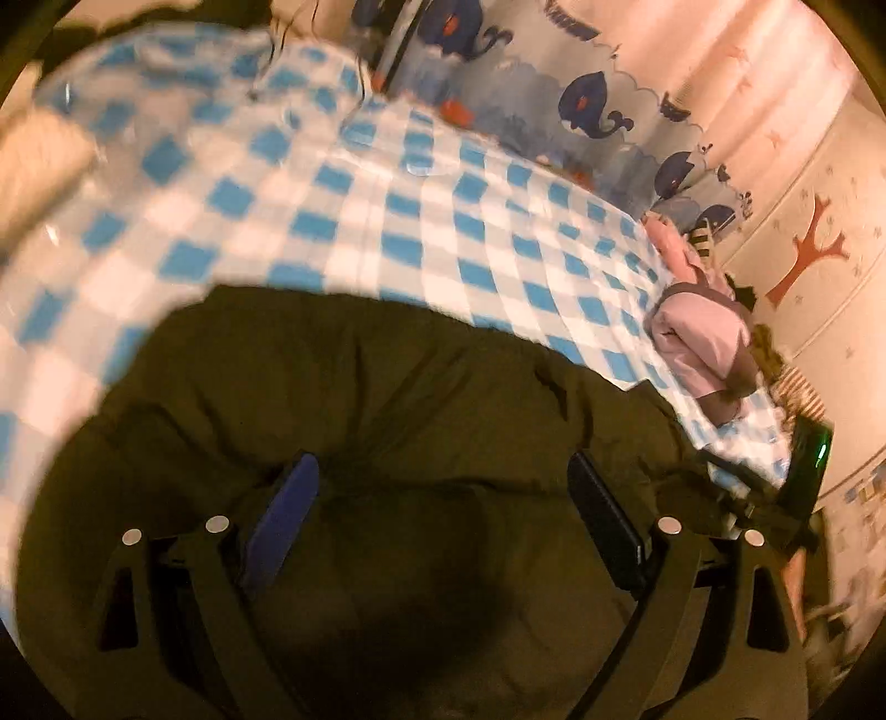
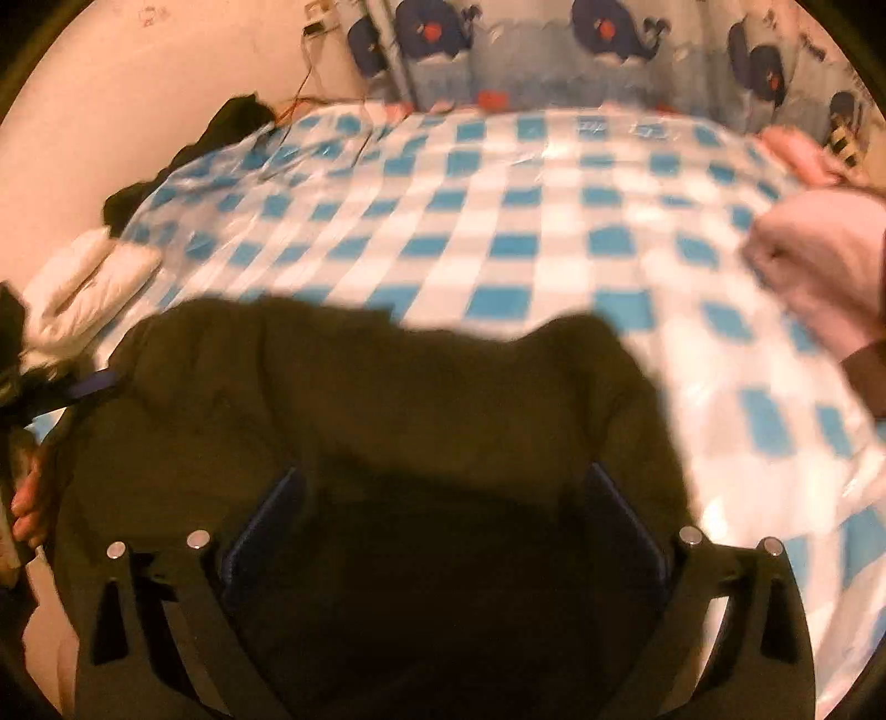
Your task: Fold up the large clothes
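Note:
A dark olive padded garment lies bunched on the near part of a bed with a blue-and-white check cover. My left gripper is open, its fingers spread wide over the garment with cloth lying between them. Above the same garment, nearer its right side, my right gripper is open in the same way. The left gripper's blue finger and a hand show at the left edge of the right wrist view. Both views are blurred.
A pink garment lies at the bed's right side. White folded clothing and a black garment sit at the left. A whale-print curtain hangs behind the bed, with a wall to the left.

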The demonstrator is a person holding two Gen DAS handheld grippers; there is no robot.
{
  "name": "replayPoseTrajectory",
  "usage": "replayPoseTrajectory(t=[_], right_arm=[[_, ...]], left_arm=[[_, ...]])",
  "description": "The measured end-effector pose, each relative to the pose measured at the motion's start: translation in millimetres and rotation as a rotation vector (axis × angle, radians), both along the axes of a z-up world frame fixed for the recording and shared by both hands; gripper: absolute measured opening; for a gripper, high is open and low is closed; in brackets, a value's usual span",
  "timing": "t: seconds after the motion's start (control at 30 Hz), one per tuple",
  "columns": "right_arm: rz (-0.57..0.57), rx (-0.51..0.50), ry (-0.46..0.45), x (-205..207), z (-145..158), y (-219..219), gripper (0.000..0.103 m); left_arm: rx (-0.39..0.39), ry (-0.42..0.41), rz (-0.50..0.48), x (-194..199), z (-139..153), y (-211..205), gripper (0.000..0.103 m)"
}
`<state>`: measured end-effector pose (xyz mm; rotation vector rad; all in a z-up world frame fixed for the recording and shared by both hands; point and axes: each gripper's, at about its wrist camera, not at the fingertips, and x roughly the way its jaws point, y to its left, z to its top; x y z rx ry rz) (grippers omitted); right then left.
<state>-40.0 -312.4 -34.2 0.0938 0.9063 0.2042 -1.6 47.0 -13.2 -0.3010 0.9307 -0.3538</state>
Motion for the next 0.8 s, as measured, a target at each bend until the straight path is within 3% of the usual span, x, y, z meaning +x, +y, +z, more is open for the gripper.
replayPoseTrajectory(t=[0.07, 0.17, 0.27, 0.33, 0.4, 0.5, 0.6, 0.67, 0.73, 0.8], right_arm=[[-0.048, -0.034, 0.038, 18.9, -4.4, -6.8, 0.096], [-0.096, -0.090, 0.173, 53.0, -45.3, -14.9, 0.096], [-0.097, 0.010, 0.236, 59.7, -74.1, -23.4, 0.097], [-0.091, -0.001, 0.245, 58.6, -72.8, -23.2, 0.097], [-0.096, -0.004, 0.257, 52.3, -65.4, -26.5, 0.097], [-0.094, -0.005, 0.154, 16.6, -29.6, -26.1, 0.097], [-0.089, -0.049, 0.083, -24.0, -12.9, -21.8, 0.097], [-0.086, -0.082, 0.126, -33.2, -29.7, -19.5, 0.097], [-0.063, -0.030, 0.167, -32.2, -50.6, -23.4, 0.097], [-0.095, -0.017, 0.211, -29.5, -45.6, -27.7, 0.097]], left_arm=[[-0.001, 0.027, 0.026, 7.7, -5.2, 5.0, 0.088], [-0.002, 0.128, 0.071, 26.2, -38.6, 12.5, 0.087], [0.034, 0.135, 0.063, 29.9, -55.0, 6.5, 0.088], [0.056, 0.145, 0.056, 29.8, -55.5, 3.0, 0.088], [0.020, 0.161, 0.057, 22.1, -46.4, 10.0, 0.087], [-0.074, 0.102, 0.070, -8.3, -21.4, 33.3, 0.087], [-0.043, 0.062, 0.103, -33.2, -15.1, 52.5, 0.088], [-0.043, 0.104, 0.119, -37.6, -32.7, 65.8, 0.088], [-0.042, 0.134, 0.080, -35.1, -51.6, 65.9, 0.088], [-0.008, 0.155, 0.101, -37.5, -49.7, 63.2, 0.088]])
